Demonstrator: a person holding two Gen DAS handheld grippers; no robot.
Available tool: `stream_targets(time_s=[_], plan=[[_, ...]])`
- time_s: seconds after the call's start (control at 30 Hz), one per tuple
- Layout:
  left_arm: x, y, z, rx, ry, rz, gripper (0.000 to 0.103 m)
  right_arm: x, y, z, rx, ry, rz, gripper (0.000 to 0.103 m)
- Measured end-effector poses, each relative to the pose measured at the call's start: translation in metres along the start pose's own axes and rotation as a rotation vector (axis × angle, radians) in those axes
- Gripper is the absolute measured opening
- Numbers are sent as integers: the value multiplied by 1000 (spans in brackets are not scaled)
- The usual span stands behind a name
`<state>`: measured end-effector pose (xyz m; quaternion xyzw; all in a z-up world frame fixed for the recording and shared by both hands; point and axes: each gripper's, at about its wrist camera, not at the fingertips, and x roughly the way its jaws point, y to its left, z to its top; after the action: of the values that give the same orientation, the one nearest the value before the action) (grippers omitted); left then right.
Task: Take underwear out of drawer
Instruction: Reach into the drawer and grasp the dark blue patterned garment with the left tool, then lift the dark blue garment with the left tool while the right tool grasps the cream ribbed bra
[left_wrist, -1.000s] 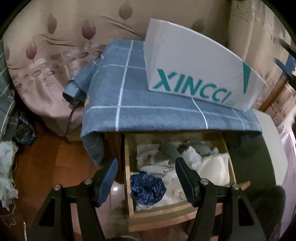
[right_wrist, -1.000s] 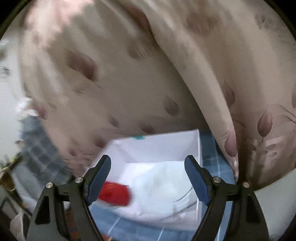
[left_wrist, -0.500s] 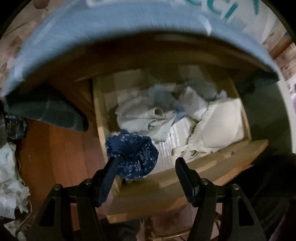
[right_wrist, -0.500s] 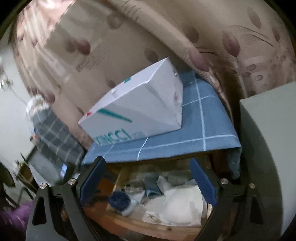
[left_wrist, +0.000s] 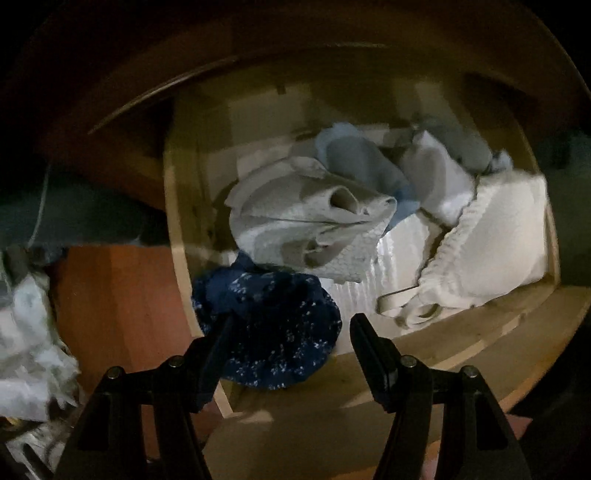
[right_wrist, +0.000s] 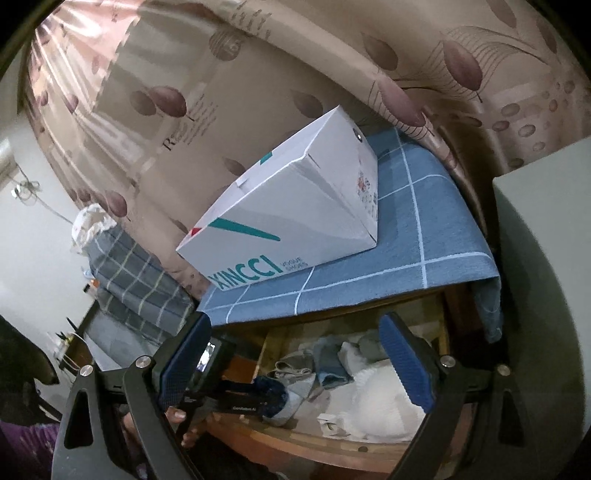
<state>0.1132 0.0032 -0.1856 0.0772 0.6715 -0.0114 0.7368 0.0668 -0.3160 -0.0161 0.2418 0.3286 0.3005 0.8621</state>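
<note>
The dark blue underwear (left_wrist: 273, 332) lies bunched in the front left corner of the open drawer (left_wrist: 461, 354), beside pale folded clothes (left_wrist: 314, 221). The left gripper (left_wrist: 290, 328) points down over it – jaws apart, not pressing. The right gripper (right_wrist: 291, 354), just widened, holds nothing – it hangs before the white box (right_wrist: 291, 218).

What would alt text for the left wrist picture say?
Open tongs hang over a dark blue speckled garment in the corner of an open wooden drawer. Crumpled grey and white clothes fill the rest.
</note>
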Motion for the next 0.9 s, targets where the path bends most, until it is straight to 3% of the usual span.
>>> stream_targets(time_s=[0.07,0.17,0.2,0.23,0.3,0.33,0.43,0.53,0.67,0.73,0.8,0.9], plan=[[6,-7,1,34,-4,46,66,2,0,-1,2,8,-1,92],[9,-13,0,69,-39,57,66,3,-3,-1,12,15,-7,92],[9,-13,-2,80,-49,53,55,3,-4,-1,19,15,-5,92],[6,-12,-3,78,-61,55,24,3,-6,-1,28,15,-4,92],[-2,-6,-3,59,-87,33,11,3,-10,0,46,15,-6,92],[-8,1,-3,25,-100,-13,10,3,-11,0,54,15,-5,92],[-23,8,-6,1,-136,-58,10,3,-15,-1,65,19,-22,92],[-54,9,-15,-10,-225,-108,10,9,-19,-3,71,54,-66,92],[-95,10,-28,-35,-339,-248,10,24,-17,-8,52,130,-95,92],[-106,16,-31,-42,-366,-274,10,33,-13,-14,18,177,-133,92],[-121,24,-38,-56,-405,-346,10,41,-8,-18,-12,217,-133,92],[-136,36,-45,-78,-430,-400,10,51,-3,-26,-53,268,-168,100]])
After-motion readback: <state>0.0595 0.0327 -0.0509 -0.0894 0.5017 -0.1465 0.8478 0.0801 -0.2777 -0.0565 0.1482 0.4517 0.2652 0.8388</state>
